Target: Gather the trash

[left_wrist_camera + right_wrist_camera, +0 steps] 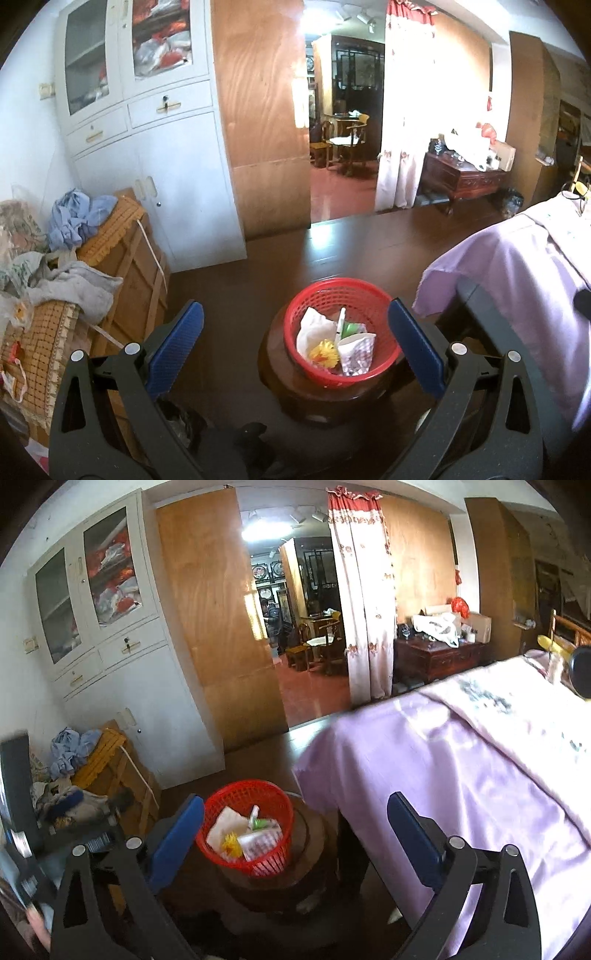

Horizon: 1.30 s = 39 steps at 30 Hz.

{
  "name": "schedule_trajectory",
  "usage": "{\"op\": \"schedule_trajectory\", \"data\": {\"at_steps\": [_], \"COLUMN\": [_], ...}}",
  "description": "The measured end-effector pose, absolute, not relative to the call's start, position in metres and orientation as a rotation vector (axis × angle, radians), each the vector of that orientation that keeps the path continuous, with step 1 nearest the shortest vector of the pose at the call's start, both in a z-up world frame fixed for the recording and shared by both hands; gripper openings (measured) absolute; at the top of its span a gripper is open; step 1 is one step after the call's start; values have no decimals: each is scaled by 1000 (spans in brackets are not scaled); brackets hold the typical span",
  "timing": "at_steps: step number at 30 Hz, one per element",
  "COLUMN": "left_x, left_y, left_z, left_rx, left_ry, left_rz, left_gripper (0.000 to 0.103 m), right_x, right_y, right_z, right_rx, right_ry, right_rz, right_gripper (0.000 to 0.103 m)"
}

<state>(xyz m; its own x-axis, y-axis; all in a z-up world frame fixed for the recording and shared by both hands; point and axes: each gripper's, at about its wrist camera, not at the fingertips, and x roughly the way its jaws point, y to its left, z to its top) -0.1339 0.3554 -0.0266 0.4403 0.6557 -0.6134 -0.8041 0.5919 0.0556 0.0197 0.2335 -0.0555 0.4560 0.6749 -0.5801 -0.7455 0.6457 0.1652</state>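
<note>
Both the left gripper [295, 339] and right gripper [295, 834] are hanging spread wide and empty above the red basket [384, 354], which is sitting on a dark round stool [273, 365] beside the bed [461, 760], already holding wrappers [354, 354], probably so trash drops straight in.

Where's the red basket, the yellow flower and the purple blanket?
red basket [334, 291], left wrist view, far mesh wall.
yellow flower [324, 353], left wrist view, petals.
purple blanket [424, 760], right wrist view, top surface.

The left gripper [295, 332] points toward 12 o'clock, its fingers spread wide. The right gripper [295, 823] matches it, holding nothing.
</note>
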Motion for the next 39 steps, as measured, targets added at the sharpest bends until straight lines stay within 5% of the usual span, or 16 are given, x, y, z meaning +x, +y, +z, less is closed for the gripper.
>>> {"op": "schedule_trajectory", "data": {"at_steps": [14, 23, 39], "left_x": [-113, -160, -191], "left_y": [288, 245, 393], "left_z": [29, 47, -24], "left_rx": [-154, -11, -284], "left_ry": [721, 586, 649], "left_rz": [1058, 1084, 1134], "left_gripper": [96, 96, 96], "right_x": [37, 21, -16], "right_y": [145, 136, 294], "right_z": [-42, -36, -11], "right_rx": [-45, -29, -224], "right_ry": [542, 543, 550], "right_rz": [925, 972, 959], "right_gripper": [97, 97, 97]}}
